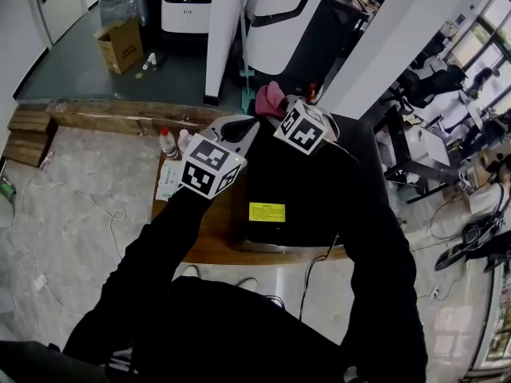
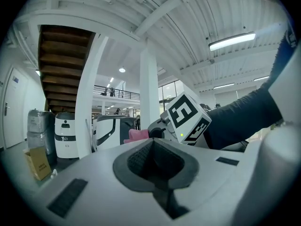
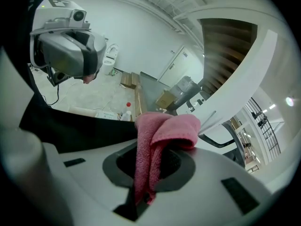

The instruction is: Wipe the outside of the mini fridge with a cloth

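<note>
Head view first: both black sleeves reach out over the mini fridge (image 1: 299, 178), a black box standing on the wooden table (image 1: 209, 242) with a yellow label (image 1: 267, 212) on its upper face. The left gripper (image 1: 242, 124) hangs above the fridge's left edge, its marker cube tilted towards the camera. The right gripper (image 1: 277, 104) sits just beside it at the far edge, with the pink cloth (image 1: 268, 96) bunched at its tip. A red-capped bottle (image 1: 168, 143) stands on the table left of the fridge, and a cardboard box (image 1: 120, 45) rests on the floor well beyond. Over to the left gripper view: the jaws are pressed together with nothing between them, pointing out into the hall, and the right gripper's marker cube shows close by on the right, a bit of pink beside it. Now the right gripper view: the jaws are clamped on the cloth, which runs up between the dark pads and folds over the top in a soft lump, with the bottle on the table's edge behind.
</note>
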Available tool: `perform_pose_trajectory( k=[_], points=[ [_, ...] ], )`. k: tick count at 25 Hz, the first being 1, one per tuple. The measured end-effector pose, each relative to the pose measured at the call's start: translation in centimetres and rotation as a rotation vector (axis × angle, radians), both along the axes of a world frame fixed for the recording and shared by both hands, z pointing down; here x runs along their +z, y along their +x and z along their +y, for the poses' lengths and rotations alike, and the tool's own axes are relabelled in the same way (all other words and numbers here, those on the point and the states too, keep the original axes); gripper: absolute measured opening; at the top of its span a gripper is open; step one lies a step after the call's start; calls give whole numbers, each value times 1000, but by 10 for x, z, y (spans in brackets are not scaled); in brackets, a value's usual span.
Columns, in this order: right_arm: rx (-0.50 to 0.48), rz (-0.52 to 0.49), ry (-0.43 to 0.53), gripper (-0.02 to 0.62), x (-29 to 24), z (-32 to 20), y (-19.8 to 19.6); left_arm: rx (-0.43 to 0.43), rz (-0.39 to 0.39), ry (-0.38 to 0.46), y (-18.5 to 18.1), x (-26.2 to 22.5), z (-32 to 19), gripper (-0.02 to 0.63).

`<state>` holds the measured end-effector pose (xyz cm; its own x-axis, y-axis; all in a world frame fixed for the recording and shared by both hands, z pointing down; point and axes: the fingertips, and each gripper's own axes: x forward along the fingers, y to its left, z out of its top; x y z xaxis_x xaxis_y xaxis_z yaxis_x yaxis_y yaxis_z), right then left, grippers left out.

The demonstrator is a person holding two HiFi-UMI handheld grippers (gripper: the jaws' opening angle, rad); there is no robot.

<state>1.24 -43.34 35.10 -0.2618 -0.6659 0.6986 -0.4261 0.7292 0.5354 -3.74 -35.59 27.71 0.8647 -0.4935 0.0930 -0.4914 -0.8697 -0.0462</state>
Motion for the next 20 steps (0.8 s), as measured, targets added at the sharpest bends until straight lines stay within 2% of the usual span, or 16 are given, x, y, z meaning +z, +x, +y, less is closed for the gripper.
perform_pose_trajectory(
  k=[10, 20],
  points=[
    [62, 41, 3, 54, -1, 24, 83, 52, -85, -6, 68, -5, 24, 6],
    [145, 142, 8, 54, 0, 59, 202, 114, -108, 32, 149, -26, 67, 6]
  ],
)
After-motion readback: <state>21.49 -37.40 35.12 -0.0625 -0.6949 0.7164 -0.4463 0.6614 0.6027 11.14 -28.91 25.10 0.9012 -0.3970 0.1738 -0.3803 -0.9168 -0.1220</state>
